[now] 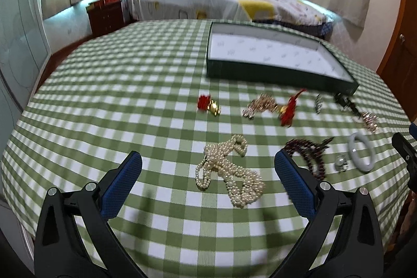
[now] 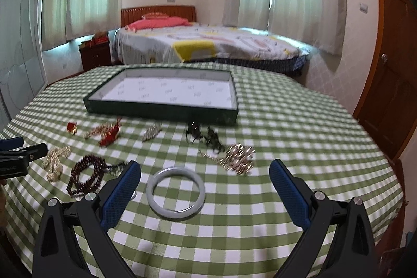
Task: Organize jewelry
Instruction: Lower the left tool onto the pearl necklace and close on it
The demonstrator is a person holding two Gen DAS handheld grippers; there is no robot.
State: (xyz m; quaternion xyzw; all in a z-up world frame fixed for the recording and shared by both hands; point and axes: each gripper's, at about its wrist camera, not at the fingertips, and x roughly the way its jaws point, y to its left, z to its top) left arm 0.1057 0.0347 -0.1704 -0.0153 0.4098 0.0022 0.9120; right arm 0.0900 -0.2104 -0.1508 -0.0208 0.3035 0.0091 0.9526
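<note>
Your left claw (image 1: 208,173) is spread wide, grasping nothing, the pearls (image 1: 229,171) lying between its fingers on the tabletop (image 1: 130,95). Your right claw (image 2: 206,181) is equally spread around the pale bangle (image 2: 176,193). Beyond the bangle, motion blur smears the smaller pieces. The box (image 2: 161,110) behind them has a printed lining too blurred to read.

Your tray (image 2: 161,112), dark green with a white lining, sitting flat toward the table's far edge, pearls (image 1: 229,171) heaped near the near edge, garnet beads (image 2: 84,177) coiled beside them, pale bangle (image 2: 176,193) lying flat, red and gold pieces (image 2: 106,133) strung along the tray's front wall
</note>
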